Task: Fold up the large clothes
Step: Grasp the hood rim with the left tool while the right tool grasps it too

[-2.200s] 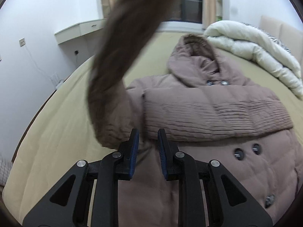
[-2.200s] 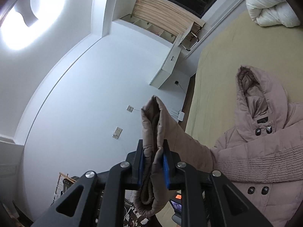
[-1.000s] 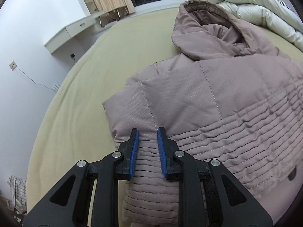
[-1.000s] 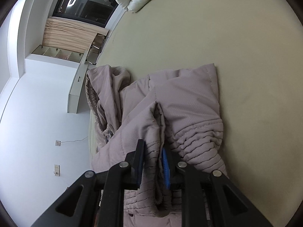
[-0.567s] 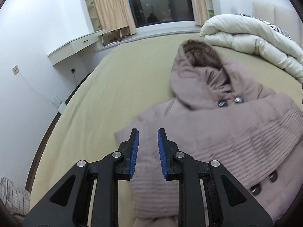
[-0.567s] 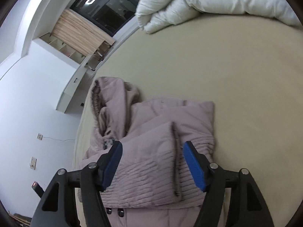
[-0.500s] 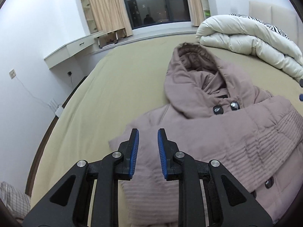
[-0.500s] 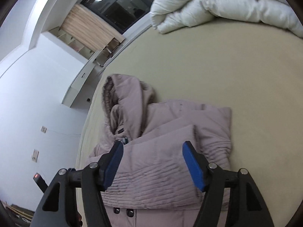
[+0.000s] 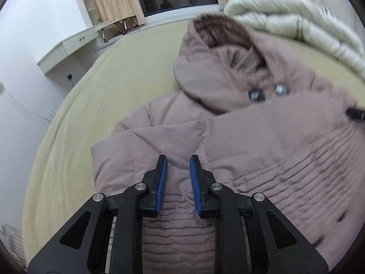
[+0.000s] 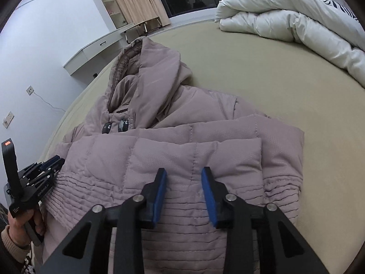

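- Hooded puffer coat lies front-up on the bed, hood toward the window; both sleeves are folded across the chest.
- Your left gripper hangs just above the folded sleeve near the coat's left edge, jaws apart with a narrow gap, nothing between them.
- Your right gripper hangs over the ribbed sleeve cuffs at mid-chest, jaws spread wider, holding nothing.
- From the right wrist view, your left gripper sits at the coat's left edge, hand on its grip.
- White duvet is bunched at the far right of the bed, apart from the coat.
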Demonstrator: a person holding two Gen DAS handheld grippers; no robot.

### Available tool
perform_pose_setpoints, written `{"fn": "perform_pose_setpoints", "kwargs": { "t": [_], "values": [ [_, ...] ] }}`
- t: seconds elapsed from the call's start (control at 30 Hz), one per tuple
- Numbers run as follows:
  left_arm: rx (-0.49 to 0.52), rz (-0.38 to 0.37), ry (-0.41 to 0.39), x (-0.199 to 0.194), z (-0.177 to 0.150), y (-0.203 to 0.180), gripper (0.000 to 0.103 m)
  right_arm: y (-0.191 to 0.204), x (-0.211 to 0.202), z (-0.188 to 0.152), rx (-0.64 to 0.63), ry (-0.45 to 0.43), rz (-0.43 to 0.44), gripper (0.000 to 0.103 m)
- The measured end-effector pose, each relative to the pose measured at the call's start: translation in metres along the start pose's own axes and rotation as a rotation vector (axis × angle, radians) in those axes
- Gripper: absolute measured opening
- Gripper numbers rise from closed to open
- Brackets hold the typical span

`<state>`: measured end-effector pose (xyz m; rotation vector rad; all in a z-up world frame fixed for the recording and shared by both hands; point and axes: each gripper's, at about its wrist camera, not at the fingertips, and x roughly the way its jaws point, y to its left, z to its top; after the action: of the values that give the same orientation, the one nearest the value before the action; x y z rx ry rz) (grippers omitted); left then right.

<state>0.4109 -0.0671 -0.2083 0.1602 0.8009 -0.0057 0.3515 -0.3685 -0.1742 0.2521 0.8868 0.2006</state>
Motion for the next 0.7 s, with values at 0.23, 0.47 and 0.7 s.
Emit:
{"fn": "perform_pose_setpoints", "kwargs": {
  "t": [0.23,0.47,0.7],
  "values": [
    [-0.144,-0.099,-0.054,0.001,0.084,0.029,0.068,0.017,-0.036,0.051,0.01,-0.163,0.046,0.102],
    [-0.109,-0.123,0.037,0.074,0.188,0.004,0.081,0.02,0.0,0.099,0.012,-0.108,0.012,0.094],
    [-0.108,-0.103,0.101,0.159,0.237,-0.022,0.081,0.022,0.037,0.12,0.002,-0.071,0.02,0.092]
  ]
}}
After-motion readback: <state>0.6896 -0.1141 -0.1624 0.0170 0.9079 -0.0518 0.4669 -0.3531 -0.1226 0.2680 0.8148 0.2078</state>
